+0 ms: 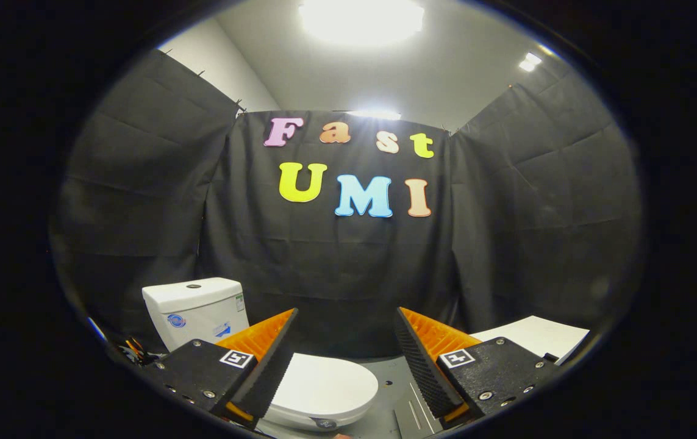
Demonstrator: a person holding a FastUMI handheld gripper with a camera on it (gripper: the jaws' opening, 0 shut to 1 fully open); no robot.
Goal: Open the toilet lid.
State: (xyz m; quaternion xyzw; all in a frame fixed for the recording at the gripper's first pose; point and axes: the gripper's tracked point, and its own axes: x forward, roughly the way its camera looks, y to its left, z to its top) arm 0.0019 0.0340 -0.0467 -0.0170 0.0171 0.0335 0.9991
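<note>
Gripper (345, 341) nearest cam, fingers spread wide, holding nothing | white oval plastic toilet lid (324, 384) still down on bowl, low betw fingers, nearer left one; white ceramic cistern (196, 308) behind-left | white flat board (537, 335) far right | risk: gripper high, no contact yet; smooth lid edge could slip off finger, drop back.
</note>
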